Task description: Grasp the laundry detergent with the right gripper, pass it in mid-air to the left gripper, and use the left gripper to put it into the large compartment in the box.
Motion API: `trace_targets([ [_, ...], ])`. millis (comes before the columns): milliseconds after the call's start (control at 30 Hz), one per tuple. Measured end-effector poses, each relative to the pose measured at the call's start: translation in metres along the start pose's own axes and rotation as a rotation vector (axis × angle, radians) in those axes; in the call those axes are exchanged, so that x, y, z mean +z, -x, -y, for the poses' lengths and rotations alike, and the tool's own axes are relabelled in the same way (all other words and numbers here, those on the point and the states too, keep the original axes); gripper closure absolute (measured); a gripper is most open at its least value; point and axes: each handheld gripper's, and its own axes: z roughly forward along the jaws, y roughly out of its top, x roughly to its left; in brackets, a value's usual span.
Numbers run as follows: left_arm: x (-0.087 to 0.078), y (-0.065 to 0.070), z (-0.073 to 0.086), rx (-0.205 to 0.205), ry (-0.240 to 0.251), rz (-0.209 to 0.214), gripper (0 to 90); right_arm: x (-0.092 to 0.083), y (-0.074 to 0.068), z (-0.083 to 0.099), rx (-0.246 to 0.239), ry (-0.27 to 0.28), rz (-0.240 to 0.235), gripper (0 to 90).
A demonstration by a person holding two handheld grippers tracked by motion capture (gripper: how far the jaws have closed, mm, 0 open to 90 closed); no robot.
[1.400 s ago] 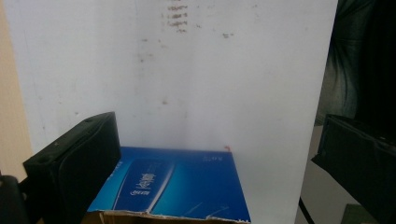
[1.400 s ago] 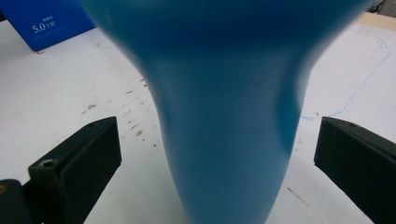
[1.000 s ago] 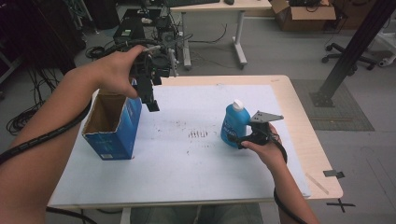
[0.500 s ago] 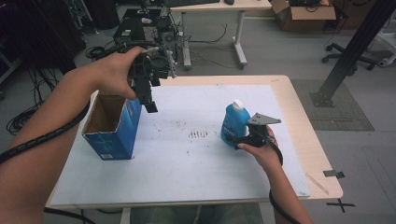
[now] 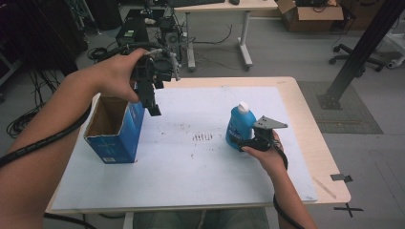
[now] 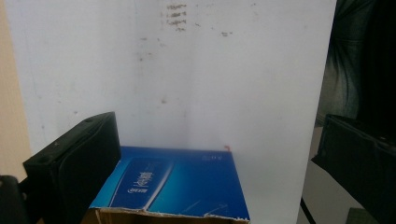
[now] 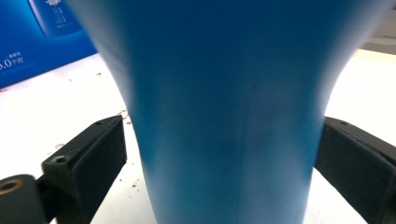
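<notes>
The right gripper (image 5: 244, 141) sits at the base of the blue bottle (image 5: 240, 126), with the bottle's waist between its two black jaws. In the right gripper view the right-hand jaw lies against the bottle's side, while a narrow gap shows between the left-hand jaw and the blue plastic. The jaws have just been closing on the bottle — the grip is forming but not yet clamped, so the gripper is best read as unclenched around the bottle rather than grasping it.

The bottle stands upright on the white table sheet (image 5: 200, 167), white cap uppermost. It has not shifted from its spot over the last second; the hand (image 5: 267, 155) behind it is equally steady. Judgement: the pick-up step is at its start, and the bottle should not be lifted until both pads press firmly, since the waist is tapered and smooth and could slip.

Well to the left of the bottle stands the open blue carton (image 5: 114, 126), mouth upward — the likely destination. The left gripper (image 5: 152, 102) hangs in the air just above the carton's near-right top edge, on the bottle's side of it, jaws spread wide with nothing between them. It matches its earlier position, apparently waiting to steady the carton.
</notes>
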Motion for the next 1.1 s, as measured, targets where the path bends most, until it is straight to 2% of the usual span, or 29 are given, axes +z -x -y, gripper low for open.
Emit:
trace_targets([
  [567, -0.0015, 0.0006, -0.0012, -0.003, -0.003, -0.004, 0.2, 0.0017, -0.0037, 0.0000, -0.034, 0.012, 0.013, 17.1],
  [1100, -0.0009, -0.0006, -0.0039, -0.002, -0.009, -0.005, 0.2, 0.0035, -0.0040, 0.0014, -0.061, 0.028, 0.035, 33.0],
])
